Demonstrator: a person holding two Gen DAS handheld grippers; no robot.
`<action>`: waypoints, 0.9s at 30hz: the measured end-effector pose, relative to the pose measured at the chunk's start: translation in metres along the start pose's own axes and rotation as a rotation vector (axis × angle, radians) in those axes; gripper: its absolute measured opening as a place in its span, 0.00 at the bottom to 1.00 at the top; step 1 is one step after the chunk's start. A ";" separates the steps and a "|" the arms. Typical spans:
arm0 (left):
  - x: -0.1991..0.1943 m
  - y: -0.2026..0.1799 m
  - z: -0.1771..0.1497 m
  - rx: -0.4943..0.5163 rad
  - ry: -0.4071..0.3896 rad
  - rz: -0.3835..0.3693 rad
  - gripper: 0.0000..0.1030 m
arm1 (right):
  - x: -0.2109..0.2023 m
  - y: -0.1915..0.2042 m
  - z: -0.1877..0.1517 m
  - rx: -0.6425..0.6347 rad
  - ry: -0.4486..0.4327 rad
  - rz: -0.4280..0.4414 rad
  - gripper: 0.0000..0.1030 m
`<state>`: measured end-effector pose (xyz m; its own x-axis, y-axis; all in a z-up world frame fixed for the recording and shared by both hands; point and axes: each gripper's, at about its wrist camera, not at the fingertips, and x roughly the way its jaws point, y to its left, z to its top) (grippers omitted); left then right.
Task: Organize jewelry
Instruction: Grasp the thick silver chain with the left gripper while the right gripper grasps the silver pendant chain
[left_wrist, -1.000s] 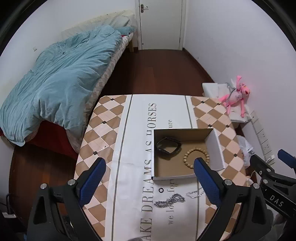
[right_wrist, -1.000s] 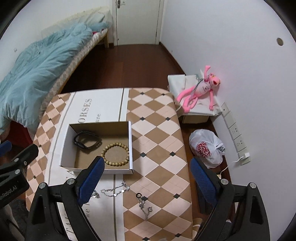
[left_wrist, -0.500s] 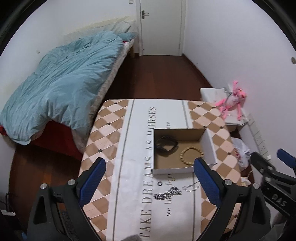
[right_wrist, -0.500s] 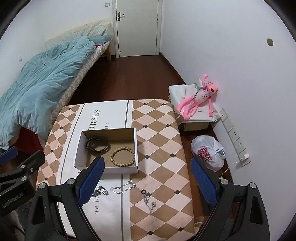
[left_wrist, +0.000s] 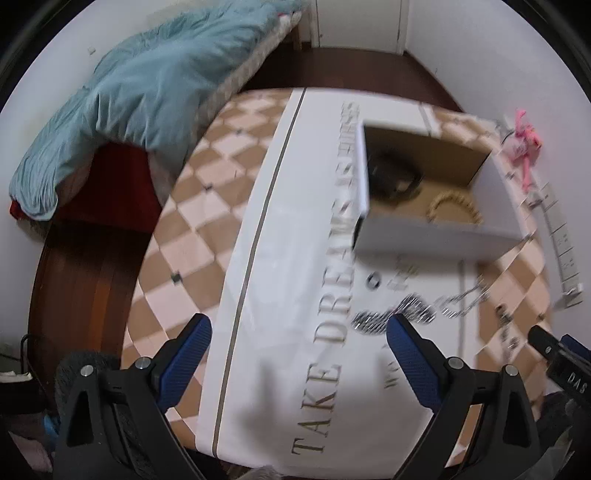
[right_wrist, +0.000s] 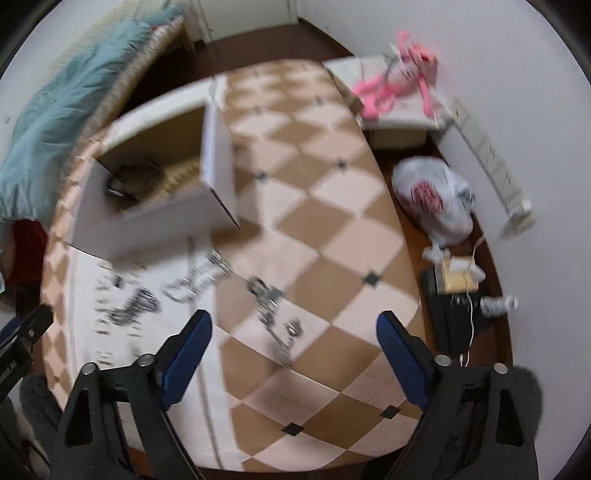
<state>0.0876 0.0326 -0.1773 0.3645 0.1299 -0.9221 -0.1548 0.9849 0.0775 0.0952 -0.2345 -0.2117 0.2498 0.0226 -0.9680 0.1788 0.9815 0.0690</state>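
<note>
Right wrist view — right tool (right_wrist: 293, 345) steeply downward over silver chain (right_wrist: 275, 317), jaws closing, nothing between; left tool (left_wrist: 299, 341) spread.

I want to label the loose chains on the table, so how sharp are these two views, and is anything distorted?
Left wrist view: motion blur smears the silver chain and the box; the fingers stay crisp. Right wrist view: blur is heavier, the chains streaked. Both views: fisheye bends the table edge.
</note>
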 end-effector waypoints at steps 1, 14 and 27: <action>0.005 0.000 -0.003 0.002 0.013 0.004 0.94 | 0.007 -0.005 -0.003 0.015 0.008 0.003 0.80; 0.029 -0.019 -0.020 0.088 0.066 0.021 0.94 | 0.029 -0.011 -0.016 0.015 -0.044 0.069 0.10; 0.033 -0.019 -0.008 0.116 0.065 -0.036 0.94 | -0.027 -0.037 -0.005 0.164 -0.150 0.266 0.10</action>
<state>0.0953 0.0169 -0.2120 0.3069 0.0902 -0.9474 -0.0339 0.9959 0.0839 0.0774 -0.2703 -0.1893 0.4428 0.2337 -0.8656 0.2363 0.9009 0.3641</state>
